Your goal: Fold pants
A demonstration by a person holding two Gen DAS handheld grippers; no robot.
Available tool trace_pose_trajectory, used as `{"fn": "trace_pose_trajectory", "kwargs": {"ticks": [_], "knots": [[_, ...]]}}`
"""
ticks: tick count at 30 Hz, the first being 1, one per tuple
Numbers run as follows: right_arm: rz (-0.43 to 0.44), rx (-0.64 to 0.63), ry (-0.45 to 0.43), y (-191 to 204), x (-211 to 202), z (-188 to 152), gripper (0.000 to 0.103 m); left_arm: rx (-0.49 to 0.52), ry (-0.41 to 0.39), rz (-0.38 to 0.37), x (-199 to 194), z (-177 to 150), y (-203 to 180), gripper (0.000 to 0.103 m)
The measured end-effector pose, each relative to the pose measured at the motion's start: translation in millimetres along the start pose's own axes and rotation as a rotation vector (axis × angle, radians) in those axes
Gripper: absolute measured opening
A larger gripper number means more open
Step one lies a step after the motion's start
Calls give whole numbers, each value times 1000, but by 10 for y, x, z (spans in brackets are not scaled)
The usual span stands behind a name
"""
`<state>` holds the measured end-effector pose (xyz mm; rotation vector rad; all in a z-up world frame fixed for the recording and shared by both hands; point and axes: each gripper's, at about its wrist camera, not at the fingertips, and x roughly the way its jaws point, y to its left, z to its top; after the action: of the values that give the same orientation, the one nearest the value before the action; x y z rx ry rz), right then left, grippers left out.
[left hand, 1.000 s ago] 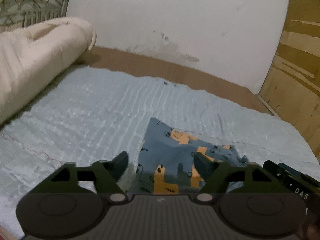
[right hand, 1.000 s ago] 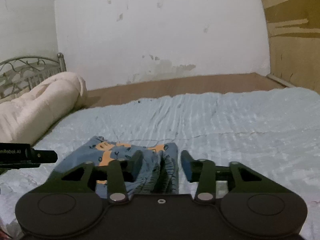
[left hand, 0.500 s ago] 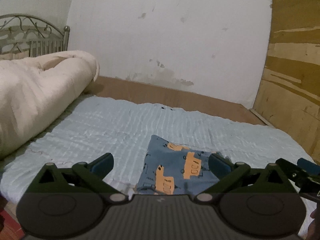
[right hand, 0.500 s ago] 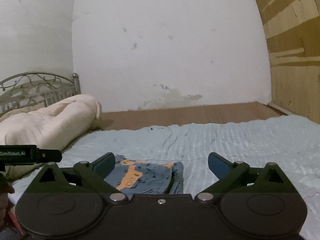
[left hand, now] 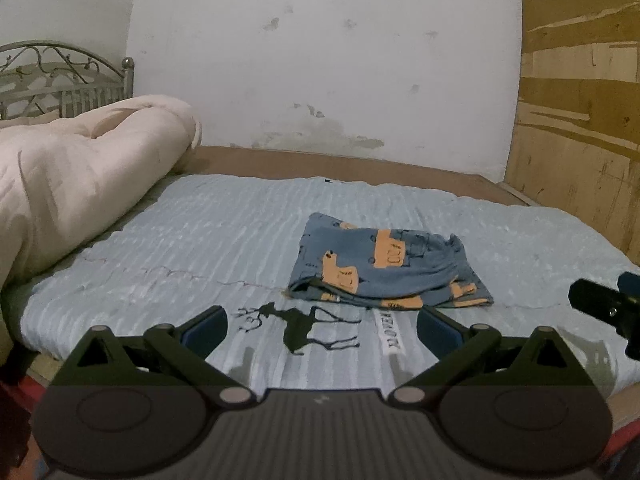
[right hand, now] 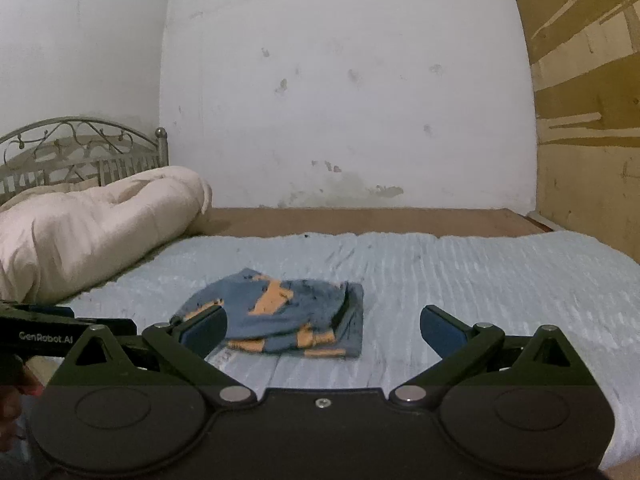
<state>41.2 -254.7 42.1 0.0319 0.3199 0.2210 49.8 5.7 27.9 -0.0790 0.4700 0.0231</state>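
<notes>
The blue pants with orange prints (left hand: pixel 384 264) lie folded into a small square bundle on the light blue bed sheet (left hand: pixel 224 240). They also show in the right wrist view (right hand: pixel 288 312). My left gripper (left hand: pixel 322 330) is open and empty, held back from the pants near the bed's front edge. My right gripper (right hand: pixel 322 328) is open and empty, just short of the bundle. The right gripper's tip (left hand: pixel 604 308) shows at the right of the left wrist view.
A rolled cream duvet (left hand: pixel 80 176) lies along the left side of the bed, before a metal headboard (right hand: pixel 80 152). A white wall stands behind the bed and a wooden panel (left hand: pixel 580 120) at the right. A deer print (left hand: pixel 304 324) marks the sheet.
Both grippers opened wide and pulled back and up from the pants, which now lie free as a folded bundle on the sheet.
</notes>
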Motion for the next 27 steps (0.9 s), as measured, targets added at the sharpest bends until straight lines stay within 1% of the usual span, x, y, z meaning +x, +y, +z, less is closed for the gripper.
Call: {"fn": "trace_pose_trajectory", "kwargs": {"ticks": [4, 8, 13, 27], "knots": [[-7, 8, 18, 18, -43, -160, 102, 5, -17, 12, -48, -98, 7, 102], [-18, 25, 23, 16, -55, -243, 102, 29, -17, 17, -71, -183, -3, 102], [-22, 30, 33, -10, -41, -261, 102, 32, -3, 17, -59, -225, 1, 102], [-26, 28, 50, -48, 9, -262, 102, 32, -2, 25, -59, -226, 23, 102]]}}
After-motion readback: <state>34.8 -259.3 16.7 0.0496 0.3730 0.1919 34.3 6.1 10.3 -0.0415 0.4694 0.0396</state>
